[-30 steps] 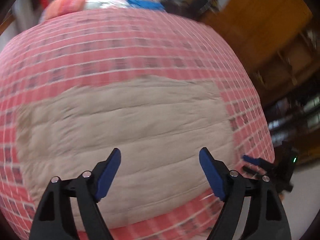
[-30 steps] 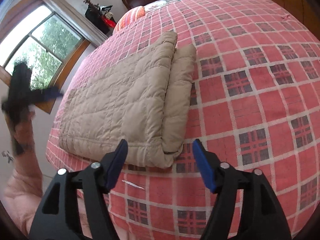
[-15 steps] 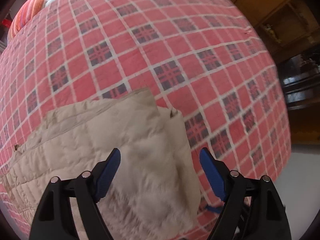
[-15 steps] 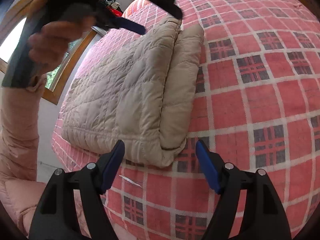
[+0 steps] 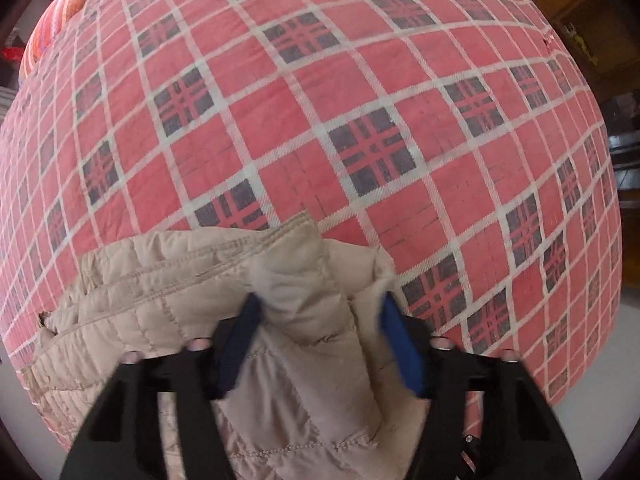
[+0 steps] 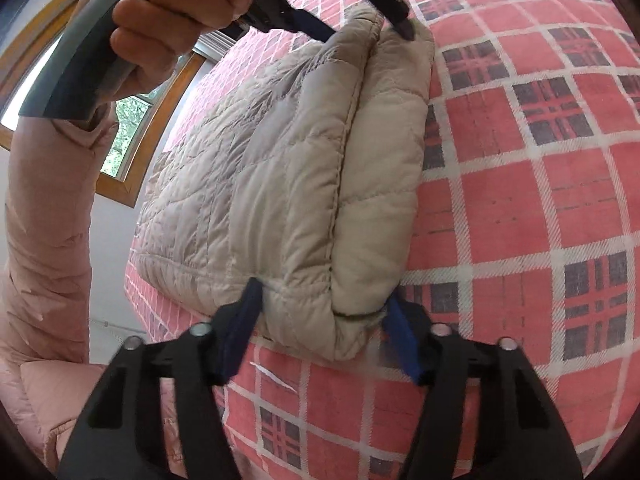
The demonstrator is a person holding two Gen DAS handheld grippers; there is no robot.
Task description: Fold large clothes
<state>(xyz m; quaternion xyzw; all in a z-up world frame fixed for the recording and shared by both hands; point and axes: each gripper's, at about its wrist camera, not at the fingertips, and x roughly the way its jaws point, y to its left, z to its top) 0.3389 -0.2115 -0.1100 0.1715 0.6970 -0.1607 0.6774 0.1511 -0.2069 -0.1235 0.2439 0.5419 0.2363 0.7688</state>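
A beige quilted jacket (image 5: 180,280) lies folded into a thick pad on the red plaid bedspread (image 5: 360,80). My left gripper (image 5: 320,320) straddles one corner of it, and puffy fabric bunches up between the narrowed blue pads. In the right wrist view the jacket (image 6: 260,160) stretches away from me with its fold on the right. My right gripper (image 6: 320,304) holds the near folded corner, which fills the gap between the pads. The left gripper (image 6: 356,28) shows at the far corner, held by a hand (image 6: 172,12).
The bedspread (image 6: 520,200) spreads wide to the right of the jacket. A pink padded sleeve (image 6: 48,220) and a wood-framed window (image 6: 124,132) are on the left past the bed's edge. A striped pillow (image 5: 56,40) lies far left, wooden furniture (image 5: 580,8) far right.
The left gripper swung over to the jacket's far corner, dropped onto it and narrowed its jaws around the fabric. The right gripper moved forward onto the near corner and its jaws narrowed slightly.
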